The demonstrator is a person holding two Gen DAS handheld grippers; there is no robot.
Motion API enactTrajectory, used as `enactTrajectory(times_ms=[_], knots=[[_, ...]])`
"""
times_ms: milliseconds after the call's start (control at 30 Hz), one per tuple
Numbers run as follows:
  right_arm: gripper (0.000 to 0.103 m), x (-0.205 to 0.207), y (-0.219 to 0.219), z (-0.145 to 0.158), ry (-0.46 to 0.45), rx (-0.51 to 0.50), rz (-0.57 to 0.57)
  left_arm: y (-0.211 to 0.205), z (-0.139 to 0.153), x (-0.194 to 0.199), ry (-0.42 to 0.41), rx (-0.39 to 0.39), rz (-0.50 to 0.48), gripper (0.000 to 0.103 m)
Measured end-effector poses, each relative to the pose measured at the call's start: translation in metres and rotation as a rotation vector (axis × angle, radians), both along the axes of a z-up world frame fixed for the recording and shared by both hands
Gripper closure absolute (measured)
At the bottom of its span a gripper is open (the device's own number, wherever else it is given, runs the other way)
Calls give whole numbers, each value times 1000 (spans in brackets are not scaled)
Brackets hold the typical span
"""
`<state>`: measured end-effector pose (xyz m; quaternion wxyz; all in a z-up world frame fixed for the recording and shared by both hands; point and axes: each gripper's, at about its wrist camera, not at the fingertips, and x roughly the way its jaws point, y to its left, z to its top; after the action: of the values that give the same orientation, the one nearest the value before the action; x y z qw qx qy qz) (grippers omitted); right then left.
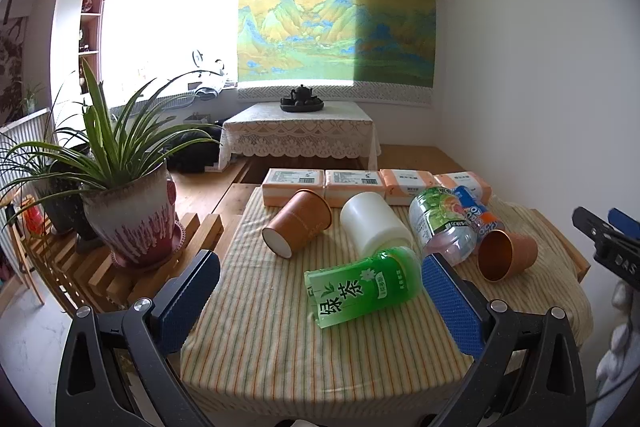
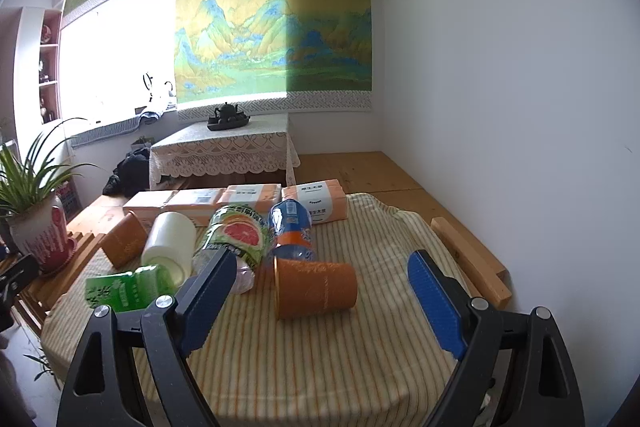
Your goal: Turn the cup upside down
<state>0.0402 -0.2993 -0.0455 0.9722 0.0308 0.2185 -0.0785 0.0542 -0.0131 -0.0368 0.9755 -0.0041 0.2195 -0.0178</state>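
Note:
Two orange cups lie on their sides on the striped tablecloth. One orange cup [image 1: 507, 253] [image 2: 316, 287] is at the right, its mouth toward the left wrist camera. The other orange cup [image 1: 298, 223] [image 2: 124, 238] lies at the back left beside a white cup [image 1: 376, 223] [image 2: 170, 242], also on its side. My left gripper [image 1: 320, 301] is open above the table's near edge, with a green tea bottle [image 1: 362, 285] lying between its fingers' line. My right gripper [image 2: 320, 301] is open, just short of the right orange cup. Nothing is held.
A clear bottle with a fruit label [image 1: 442, 223] [image 2: 236, 239] and an orange soda bottle [image 1: 478, 213] [image 2: 294, 229] lie mid-table. Tissue packs [image 1: 376, 185] [image 2: 240, 197] line the back edge. A potted plant [image 1: 132, 219] stands on a slatted stand at left. Wall at right.

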Motion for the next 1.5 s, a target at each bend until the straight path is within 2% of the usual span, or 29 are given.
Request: enactTrajectory(times_ms=[300,433,500,633,767,933,1033,1100,1233,1300,1333,1500], knots=[[18,37,-10,-3,16,-32,-14,-1,-5,11,25,5,5,1],[18,63,-26,-4,51,17,4,2,-6,15,31,16,17,1],[18,82,-36,-4,98,67,36,7,-7,18,36,11,28,1],[18,138,-60,-8,247,188,109,16,-11,23,59,-3,53,1],[19,189,-73,-17,371,260,167,28,-16,30,72,-20,86,1],[19,243,-72,-43,536,365,244,36,-20,39,85,-20,114,1],[26,263,-68,-66,621,427,265,41,-22,43,87,-16,127,1],[30,273,-67,-80,671,504,300,43,-24,46,91,-13,139,1],[36,286,-61,-98,736,513,318,49,-29,53,109,-17,157,1],[39,290,-61,-106,755,567,341,51,-32,56,115,-18,160,1],[45,291,-62,-108,757,595,352,51,-33,57,117,-15,159,1],[47,296,-65,-107,753,608,367,51,-35,60,119,-7,162,1]])
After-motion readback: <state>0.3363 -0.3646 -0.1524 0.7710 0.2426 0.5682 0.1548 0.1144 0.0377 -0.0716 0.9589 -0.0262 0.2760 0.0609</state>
